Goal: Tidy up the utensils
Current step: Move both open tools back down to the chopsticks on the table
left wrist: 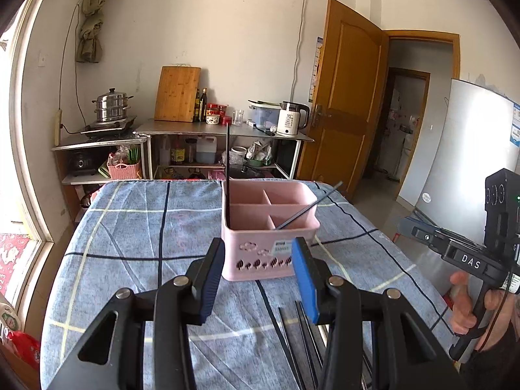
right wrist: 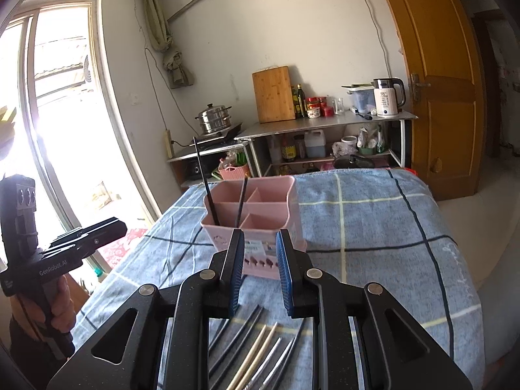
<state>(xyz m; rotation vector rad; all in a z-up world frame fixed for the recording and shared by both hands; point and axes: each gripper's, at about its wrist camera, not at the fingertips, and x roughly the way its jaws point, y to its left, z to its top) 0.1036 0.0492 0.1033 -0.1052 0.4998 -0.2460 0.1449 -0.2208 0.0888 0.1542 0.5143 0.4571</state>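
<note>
A pink divided caddy (left wrist: 269,227) (right wrist: 250,208) stands on the blue checked cloth. Two black chopsticks are in it: one upright (left wrist: 227,175) (right wrist: 204,182), one leaning out to the right (left wrist: 308,208) (right wrist: 242,198). My left gripper (left wrist: 258,260) hovers just in front of the caddy, open, nothing between its blue pads. My right gripper (right wrist: 260,243) is also open and empty, close to the caddy's front wall. Several loose chopsticks (right wrist: 260,351) (left wrist: 292,341), black, beige and metal, lie on the cloth under the grippers.
Behind the table stand metal shelves (left wrist: 224,130) with a steamer pot (left wrist: 110,105), a cutting board (left wrist: 177,94), bottles and a kettle (left wrist: 292,118). A wooden door (left wrist: 347,97) and a fridge (left wrist: 468,149) are to the right. A window (right wrist: 65,113) is to the left.
</note>
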